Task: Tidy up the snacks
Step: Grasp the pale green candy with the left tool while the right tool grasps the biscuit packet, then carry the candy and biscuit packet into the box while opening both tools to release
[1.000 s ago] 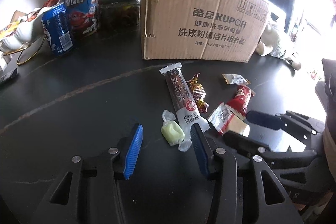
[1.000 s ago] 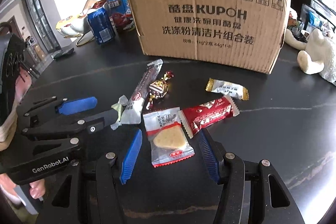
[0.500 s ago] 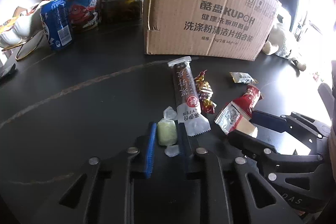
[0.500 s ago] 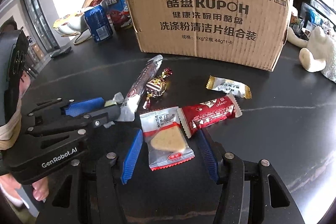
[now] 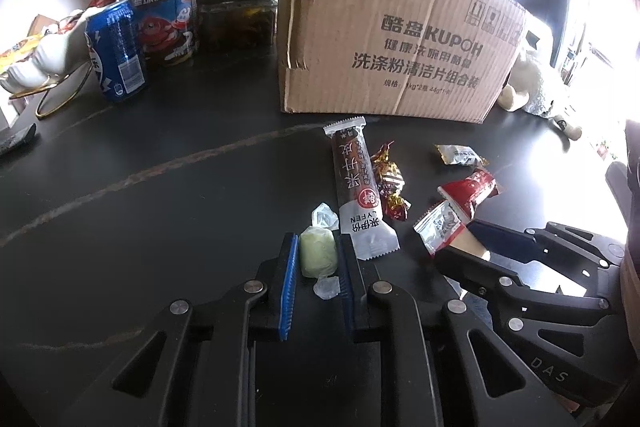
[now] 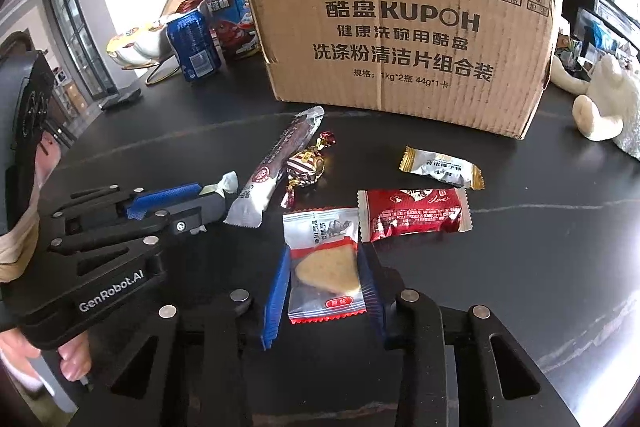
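Now I'm clamping the left gripper on the green candy and closing the right gripper on the biscuit packet, readying both for the box at twelve o'clock.

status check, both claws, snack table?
Left claw shut on green candy. Right claw just closing on biscuit packet. Nothing blocking cardboard box.

Left hand-held gripper clamped shut, right hand-held gripper just closing, both angled downward

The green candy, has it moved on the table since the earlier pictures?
No. The green candy lies at the same place beside the lower end of the long brown bar; only the left gripper closed on it.
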The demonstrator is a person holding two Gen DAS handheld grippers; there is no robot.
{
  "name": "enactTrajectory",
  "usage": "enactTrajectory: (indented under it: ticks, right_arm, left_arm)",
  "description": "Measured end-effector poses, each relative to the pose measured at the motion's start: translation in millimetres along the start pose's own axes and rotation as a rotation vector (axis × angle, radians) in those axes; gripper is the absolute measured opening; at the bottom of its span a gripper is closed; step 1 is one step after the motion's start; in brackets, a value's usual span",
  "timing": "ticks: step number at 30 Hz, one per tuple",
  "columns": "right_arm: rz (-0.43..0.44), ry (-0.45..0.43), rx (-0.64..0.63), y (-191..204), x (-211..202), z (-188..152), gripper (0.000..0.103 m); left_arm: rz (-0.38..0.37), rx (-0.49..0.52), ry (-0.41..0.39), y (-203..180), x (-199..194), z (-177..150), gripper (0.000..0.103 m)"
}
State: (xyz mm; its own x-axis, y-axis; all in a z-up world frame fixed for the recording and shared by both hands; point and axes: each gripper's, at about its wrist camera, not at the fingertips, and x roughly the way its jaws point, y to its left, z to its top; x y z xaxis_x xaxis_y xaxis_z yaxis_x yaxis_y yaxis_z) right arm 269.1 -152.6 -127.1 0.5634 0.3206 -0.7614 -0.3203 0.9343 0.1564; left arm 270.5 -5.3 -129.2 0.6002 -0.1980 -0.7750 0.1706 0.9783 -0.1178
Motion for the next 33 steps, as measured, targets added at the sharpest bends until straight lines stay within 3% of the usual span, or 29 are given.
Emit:
enactTrajectory:
  ticks: [16,24,33]
  right_arm:
    - [0.0,-0.132,0.006,8.5,-47.0,15.6,0.035]
    - [0.006,-0.211,0.033,8.2,-83.8,39.2,0.035]
    - [-0.031,-0.288,0.047,0.2,-122.7,75.8,0.035]
  left_arm:
    - [-0.002,-0.02,-0.09,-3.9,-45.9,13.5,0.02]
    - [0.013,0.001,-0.159,-12.3,-78.5,37.0,0.02]
    - [-0.044,0.013,-0.191,-21.6,-110.9,77.4,0.02]
